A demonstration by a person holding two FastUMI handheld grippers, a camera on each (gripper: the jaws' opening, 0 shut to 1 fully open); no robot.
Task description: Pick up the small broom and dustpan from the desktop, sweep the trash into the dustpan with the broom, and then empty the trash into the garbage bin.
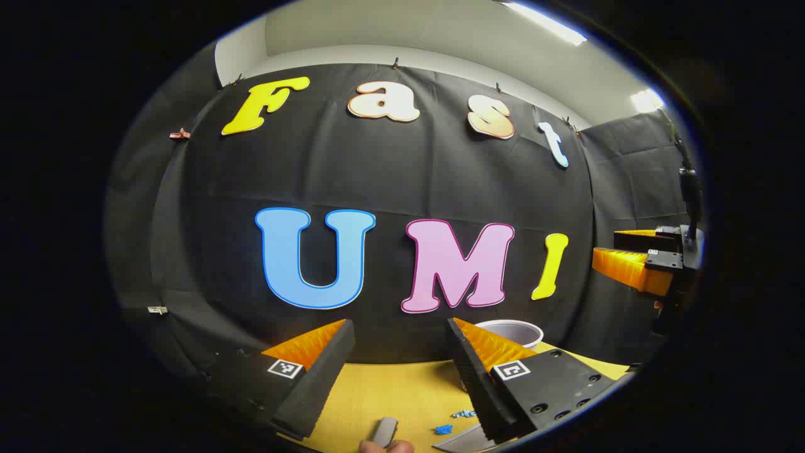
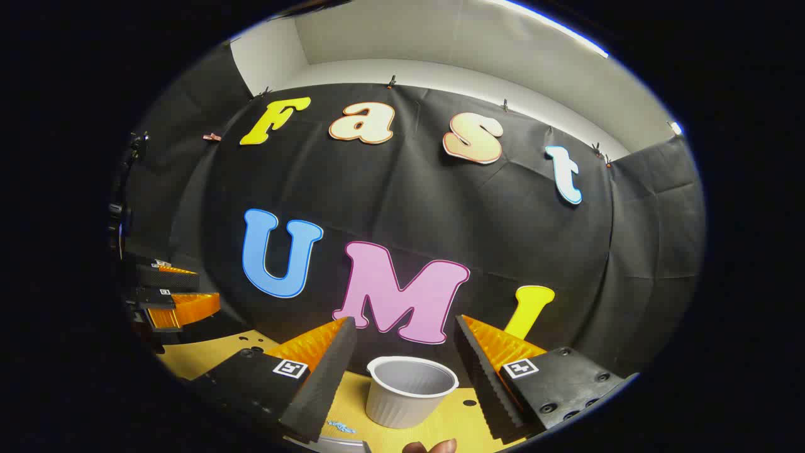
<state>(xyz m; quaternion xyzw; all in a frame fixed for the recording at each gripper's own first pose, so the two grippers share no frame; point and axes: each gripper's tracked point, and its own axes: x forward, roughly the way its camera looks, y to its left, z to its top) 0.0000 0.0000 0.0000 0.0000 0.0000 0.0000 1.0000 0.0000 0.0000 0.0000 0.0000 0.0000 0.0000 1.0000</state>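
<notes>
Left gripper view
- Left gripper (image 1: 397,352): held level above the near edge of the yellow desktop (image 1: 396,393), pointing at the black cloth wall (image 1: 390,182); its jaws stand wide apart with nothing between them.
- Grey handle (image 1: 383,431): lies on the desktop at the bottom edge, between the fingers' line; whether it belongs to the broom cannot be told.
- Blue trash bits (image 1: 444,429): scattered on the desktop near the right finger.
- Dustpan (image 1: 462,441): a grey flat edge low at the right, just beside the trash, partly hidden by the finger.
- Garbage bin (image 1: 512,330): a white ribbed cup, its rim peeking over the right finger, at the far side of the desktop.
- Right gripper (image 1: 632,255): far right, raised well above the desktop, jaws parted.

Right gripper view
- Right gripper (image 2: 402,355): tilted slightly, aimed over the desktop (image 2: 440,421); jaws spread, empty.
- Garbage bin (image 2: 412,390): upright on the desktop between the two fingers, well beyond them.
- Blue trash bits (image 2: 343,428): beside the left finger, low.
- Left gripper (image 2: 179,292): far left, above the desktop edge.
- Room: black cloth wall (image 2: 503,220), white ceiling (image 2: 478,56) with strip lights.
</notes>
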